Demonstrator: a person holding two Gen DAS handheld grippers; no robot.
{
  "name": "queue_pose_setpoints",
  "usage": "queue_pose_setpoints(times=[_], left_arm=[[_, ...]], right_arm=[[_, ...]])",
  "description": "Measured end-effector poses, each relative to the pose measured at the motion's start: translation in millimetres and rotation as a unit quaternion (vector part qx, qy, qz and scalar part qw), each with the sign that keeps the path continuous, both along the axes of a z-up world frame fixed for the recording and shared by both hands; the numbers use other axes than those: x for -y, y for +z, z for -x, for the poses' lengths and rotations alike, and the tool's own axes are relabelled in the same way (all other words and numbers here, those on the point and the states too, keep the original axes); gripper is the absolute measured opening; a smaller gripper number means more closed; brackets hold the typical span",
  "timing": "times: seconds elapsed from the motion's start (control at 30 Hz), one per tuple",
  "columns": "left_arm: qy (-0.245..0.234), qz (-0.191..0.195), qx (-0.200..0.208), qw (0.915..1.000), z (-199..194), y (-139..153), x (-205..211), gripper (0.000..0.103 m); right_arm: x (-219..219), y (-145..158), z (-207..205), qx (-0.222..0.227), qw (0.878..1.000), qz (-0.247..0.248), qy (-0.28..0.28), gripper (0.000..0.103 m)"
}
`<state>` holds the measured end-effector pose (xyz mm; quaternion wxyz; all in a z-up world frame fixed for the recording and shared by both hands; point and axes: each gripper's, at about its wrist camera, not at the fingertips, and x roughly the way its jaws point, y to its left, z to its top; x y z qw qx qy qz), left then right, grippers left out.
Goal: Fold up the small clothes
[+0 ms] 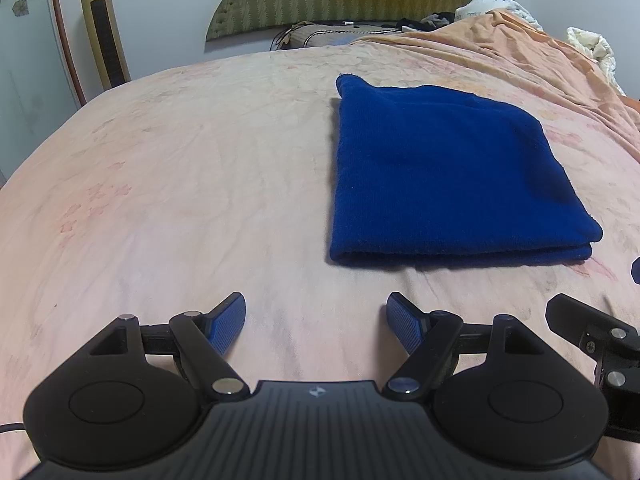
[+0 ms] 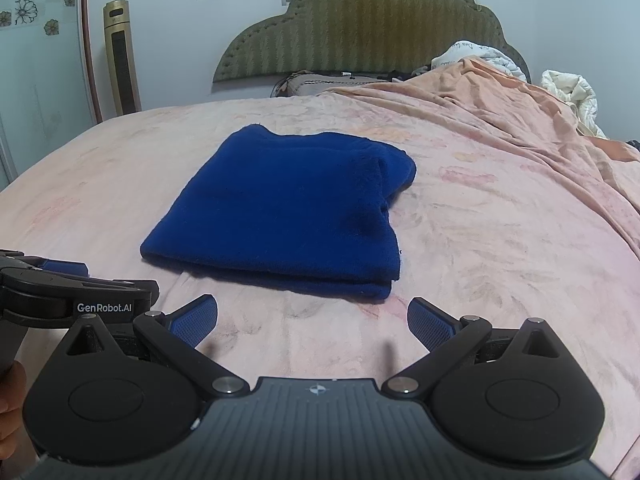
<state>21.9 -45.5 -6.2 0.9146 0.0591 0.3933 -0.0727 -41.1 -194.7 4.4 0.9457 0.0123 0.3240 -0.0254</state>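
Blue knit garment (image 1: 448, 176) lying folded into a thick, fuzzy rectangle on the bed (image 1: 180, 184), ahead and right of the left claw (image 1: 316, 318), just ahead of the right claw (image 2: 312, 320). Both claws hovering wide open, gripping nothing. Faded pink sheet wrinkling; quilted olive headboard (image 2: 360, 36) beyond.

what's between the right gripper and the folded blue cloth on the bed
Only bare pink bedsheet. In the right wrist view the open right gripper sits just short of the folded blue cloth, nothing between them.
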Motion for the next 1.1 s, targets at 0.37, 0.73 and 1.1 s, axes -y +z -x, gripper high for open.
queue_pose_setpoints(times=[0.37,0.73,1.1], left_arm=[[0.0,0.001,0.002,1.0,2.4,1.7,0.3,0.078],[0.001,0.002,0.001,1.0,3.6,2.1,0.5,0.078],[0.001,0.0,0.0,1.0,4.3,2.4,-1.0,0.078]], right_arm=[[-1.4,-1.3,2.1,0.0,1.0,-0.004,0.0,0.102],[-2.8,1.0,4.3,0.002,1.0,-0.003,0.002,0.102],[-3.4,1.4,4.9,0.003,1.0,-0.002,0.003,0.102]])
